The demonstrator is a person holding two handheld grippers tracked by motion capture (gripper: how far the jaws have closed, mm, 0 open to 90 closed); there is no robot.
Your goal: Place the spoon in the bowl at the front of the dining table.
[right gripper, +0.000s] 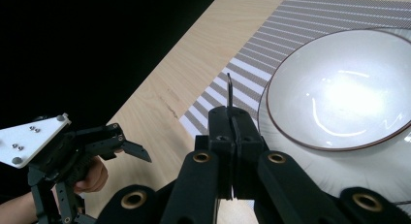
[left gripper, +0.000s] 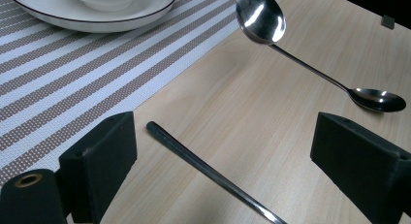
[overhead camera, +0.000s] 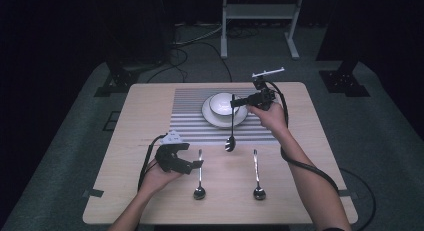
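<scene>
My right gripper (overhead camera: 236,101) is shut on the handle of a metal spoon (overhead camera: 230,142) that hangs bowl-down over the front edge of the striped placemat (overhead camera: 190,122). In the right gripper view the handle tip (right gripper: 229,88) sticks up between the closed jaws (right gripper: 231,122), beside a white bowl (right gripper: 339,88). My left gripper (overhead camera: 198,164) is open, low over the table, its jaws on either side of the handle of a second spoon (overhead camera: 199,191). That handle (left gripper: 208,170) lies between the jaws in the left gripper view. A third spoon (overhead camera: 258,191) lies to the right.
The white bowl (overhead camera: 223,103) sits on a white plate (overhead camera: 207,117) at the middle of the placemat. In the left gripper view the hanging spoon's bowl (left gripper: 260,15) is ahead, with the third spoon (left gripper: 378,99) behind it. Bare wood surrounds the spoons.
</scene>
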